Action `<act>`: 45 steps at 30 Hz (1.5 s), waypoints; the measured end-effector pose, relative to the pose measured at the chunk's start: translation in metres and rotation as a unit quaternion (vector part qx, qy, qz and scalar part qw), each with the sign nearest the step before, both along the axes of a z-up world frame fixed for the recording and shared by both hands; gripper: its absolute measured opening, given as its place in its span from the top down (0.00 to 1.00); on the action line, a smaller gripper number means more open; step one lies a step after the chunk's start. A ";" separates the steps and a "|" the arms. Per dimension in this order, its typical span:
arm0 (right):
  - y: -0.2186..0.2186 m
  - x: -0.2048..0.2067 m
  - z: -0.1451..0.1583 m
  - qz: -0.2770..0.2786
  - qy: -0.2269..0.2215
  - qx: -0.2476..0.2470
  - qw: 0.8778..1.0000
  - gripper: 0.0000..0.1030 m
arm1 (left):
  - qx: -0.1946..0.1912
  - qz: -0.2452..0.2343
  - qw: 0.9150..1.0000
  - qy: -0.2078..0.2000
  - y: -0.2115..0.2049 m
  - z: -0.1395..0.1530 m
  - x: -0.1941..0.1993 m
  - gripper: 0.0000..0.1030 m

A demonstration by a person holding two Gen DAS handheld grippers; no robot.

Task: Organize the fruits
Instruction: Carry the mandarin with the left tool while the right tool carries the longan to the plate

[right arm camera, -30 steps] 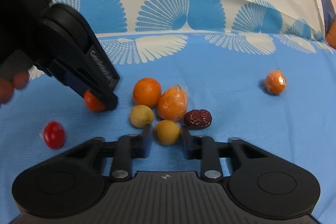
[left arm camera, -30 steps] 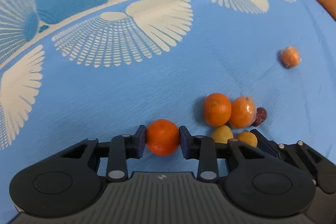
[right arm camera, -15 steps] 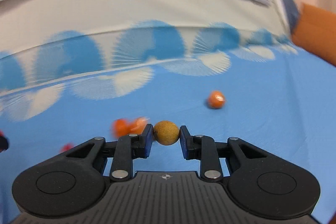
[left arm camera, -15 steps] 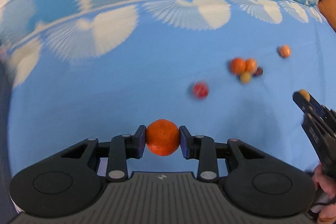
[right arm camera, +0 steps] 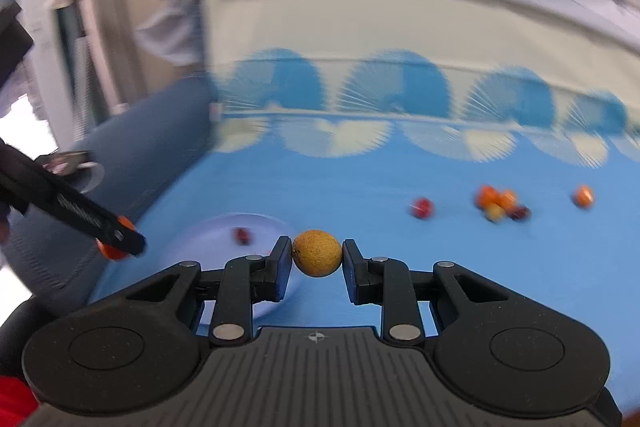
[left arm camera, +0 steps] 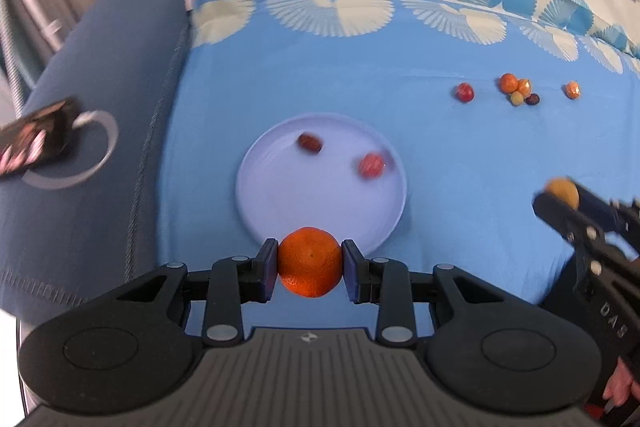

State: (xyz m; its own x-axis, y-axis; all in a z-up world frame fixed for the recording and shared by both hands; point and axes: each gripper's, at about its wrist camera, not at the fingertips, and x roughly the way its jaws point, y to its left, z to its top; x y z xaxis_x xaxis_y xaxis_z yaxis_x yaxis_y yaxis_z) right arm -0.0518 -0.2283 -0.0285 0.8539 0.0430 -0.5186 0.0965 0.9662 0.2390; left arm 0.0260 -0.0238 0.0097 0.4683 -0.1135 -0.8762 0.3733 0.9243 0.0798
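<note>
Two fruits are up off the cloth, one in each gripper. The left gripper (left arm camera: 310, 263) has its pads pinched on a mandarin (left arm camera: 310, 261), held just above the near rim of the pale plate (left arm camera: 256, 183). The right gripper (right arm camera: 317, 254) squeezes a small yellow-brown fruit (right arm camera: 317, 253), off to the plate's right side and not yet over it. On the plate lie a dark date (left arm camera: 310, 143) and a red fruit (left arm camera: 371, 165), apart from each other. Further along the blue bedspread (left arm camera: 460, 163), well apart from the plate, sits the remaining cluster of fruit (left arm camera: 517, 90). I'd call this the carry-and-drop step: next, each fruit wants lowering onto bare plate before the pads let go, so nothing rolls off.
</note>
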 end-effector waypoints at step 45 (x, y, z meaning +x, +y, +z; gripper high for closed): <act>0.080 -0.036 0.043 0.071 0.005 -0.061 0.996 0.72 | -0.064 0.027 0.997 -0.028 0.071 0.003 -0.058 0.64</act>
